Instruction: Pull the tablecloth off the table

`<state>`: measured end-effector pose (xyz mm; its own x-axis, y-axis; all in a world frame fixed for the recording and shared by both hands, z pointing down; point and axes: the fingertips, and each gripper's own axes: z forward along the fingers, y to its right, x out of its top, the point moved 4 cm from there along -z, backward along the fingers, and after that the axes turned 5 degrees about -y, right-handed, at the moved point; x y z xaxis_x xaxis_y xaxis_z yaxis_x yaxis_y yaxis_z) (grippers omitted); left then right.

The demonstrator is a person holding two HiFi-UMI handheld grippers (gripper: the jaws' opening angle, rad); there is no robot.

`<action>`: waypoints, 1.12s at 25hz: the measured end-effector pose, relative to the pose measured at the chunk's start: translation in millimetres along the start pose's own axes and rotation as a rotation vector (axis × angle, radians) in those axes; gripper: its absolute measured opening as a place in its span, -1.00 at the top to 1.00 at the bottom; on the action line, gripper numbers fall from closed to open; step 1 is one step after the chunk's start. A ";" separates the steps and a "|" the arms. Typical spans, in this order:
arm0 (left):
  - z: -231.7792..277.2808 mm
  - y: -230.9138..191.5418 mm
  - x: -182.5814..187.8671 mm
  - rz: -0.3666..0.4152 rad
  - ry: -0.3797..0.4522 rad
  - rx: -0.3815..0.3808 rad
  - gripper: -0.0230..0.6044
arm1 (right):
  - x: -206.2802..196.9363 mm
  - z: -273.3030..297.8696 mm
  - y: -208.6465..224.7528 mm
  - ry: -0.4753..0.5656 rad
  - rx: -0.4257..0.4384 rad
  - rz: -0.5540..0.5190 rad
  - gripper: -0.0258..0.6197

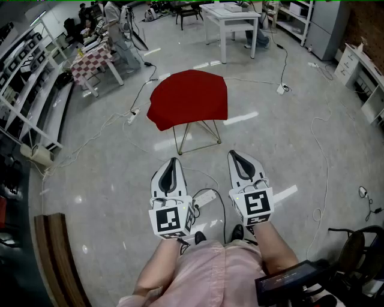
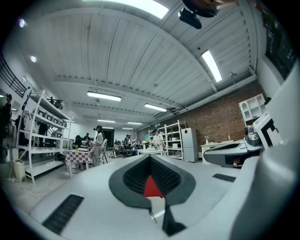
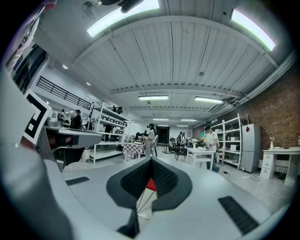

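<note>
A red tablecloth (image 1: 188, 99) drapes over a small table with thin gold wire legs (image 1: 196, 135) in the middle of the floor. Both grippers are held side by side in front of the person, short of the table and well apart from the cloth. My left gripper (image 1: 173, 160) is shut with nothing in it. My right gripper (image 1: 234, 153) is likewise shut and empty. In the left gripper view, the closed left gripper (image 2: 150, 157) frames a sliver of red cloth (image 2: 153, 187). In the right gripper view, the right gripper (image 3: 151, 160) also shows the cloth (image 3: 150, 184) and the table's legs through its gap.
A power strip (image 1: 204, 198) and cables lie on the floor between the grippers. A wooden bench (image 1: 57, 258) is at lower left. Shelving (image 1: 27, 102) lines the left wall. A checkered table (image 1: 91, 60) and a white table (image 1: 231, 16) stand farther back, with people there.
</note>
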<state>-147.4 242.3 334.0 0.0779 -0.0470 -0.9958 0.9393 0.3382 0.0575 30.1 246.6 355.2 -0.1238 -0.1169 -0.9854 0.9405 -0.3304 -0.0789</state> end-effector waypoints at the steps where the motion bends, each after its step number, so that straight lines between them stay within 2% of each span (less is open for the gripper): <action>1: 0.3 -0.6 -0.4 0.000 0.001 0.001 0.85 | 0.2 0.8 0.0 0.002 0.000 0.000 0.86; 8: -4.0 6.4 -7.4 -0.009 -0.004 0.011 0.85 | -7.0 -5.9 4.0 0.003 0.006 0.002 0.86; 13: 2.9 31.4 1.2 -0.023 -0.022 0.040 0.85 | -2.1 -17.9 37.1 0.013 0.034 0.023 0.86; 19: 1.5 43.1 -7.2 -0.048 -0.042 0.090 0.85 | -19.8 -26.0 63.8 -0.006 0.035 0.032 0.86; 23: 2.5 60.8 -9.4 -0.041 -0.057 0.125 0.85 | -29.7 -30.3 82.3 -0.011 0.059 0.041 0.86; 28: -0.2 61.6 -9.4 -0.020 -0.078 0.149 0.85 | -34.2 -20.8 80.7 -0.022 0.090 0.056 0.86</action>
<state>-90.4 263.8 347.0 0.0789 -0.1271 -0.9887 0.9796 0.1939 0.0532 116.8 243.4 379.4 -0.0791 -0.1576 -0.9843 0.9142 -0.4051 -0.0086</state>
